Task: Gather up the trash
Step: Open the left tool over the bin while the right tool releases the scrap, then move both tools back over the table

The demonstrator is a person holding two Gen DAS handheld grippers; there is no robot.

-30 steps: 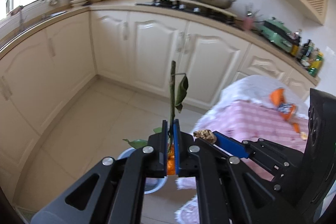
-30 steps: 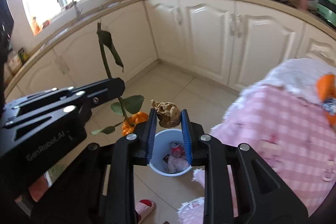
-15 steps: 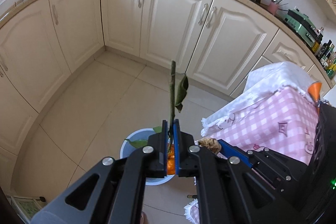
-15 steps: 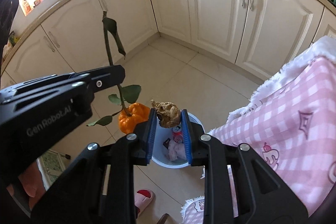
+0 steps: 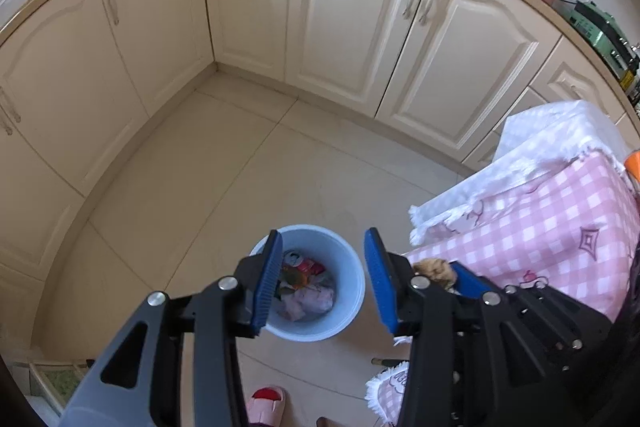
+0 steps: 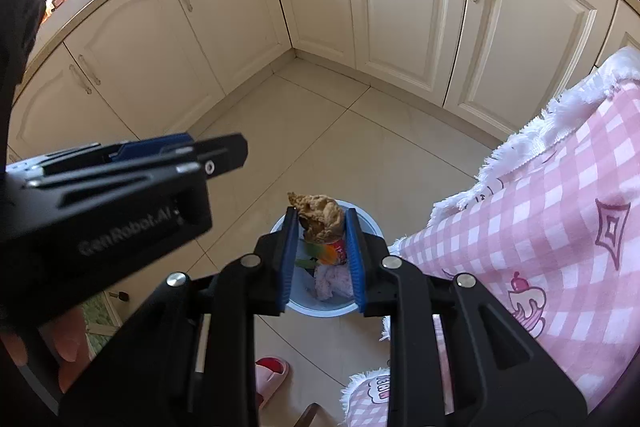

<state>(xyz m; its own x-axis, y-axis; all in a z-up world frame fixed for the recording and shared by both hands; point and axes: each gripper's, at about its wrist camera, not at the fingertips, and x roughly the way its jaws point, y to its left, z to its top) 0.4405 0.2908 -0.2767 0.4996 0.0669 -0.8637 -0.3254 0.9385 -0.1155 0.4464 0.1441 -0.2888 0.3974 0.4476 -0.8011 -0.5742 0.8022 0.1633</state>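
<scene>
A light blue trash bin (image 5: 344,323) stands on the tiled floor below both grippers, with wrappers, tissue and the orange fruit with its stem (image 5: 294,277) lying inside. My left gripper (image 5: 322,259) hangs above the bin, its jaws opening and nothing between them. My right gripper (image 6: 322,217) is shut on a brown crumpled scrap (image 6: 320,215), held over the bin (image 6: 376,227). The same scrap (image 5: 436,269) shows in the left wrist view beside my left gripper's right finger. The left gripper (image 6: 216,153) appears at the left of the right wrist view.
A table with a pink checked cloth (image 5: 560,227) stands right of the bin. Cream kitchen cabinets (image 5: 352,27) line the far walls. A pink and red slipper (image 5: 266,403) lies on the floor near the bottom edge. A person's hand (image 6: 68,351) holds the left gripper.
My left gripper has let go of the orange fruit with its leafy stem, which now lies in the bin. Both grippers have sunk closer to the bin.
</scene>
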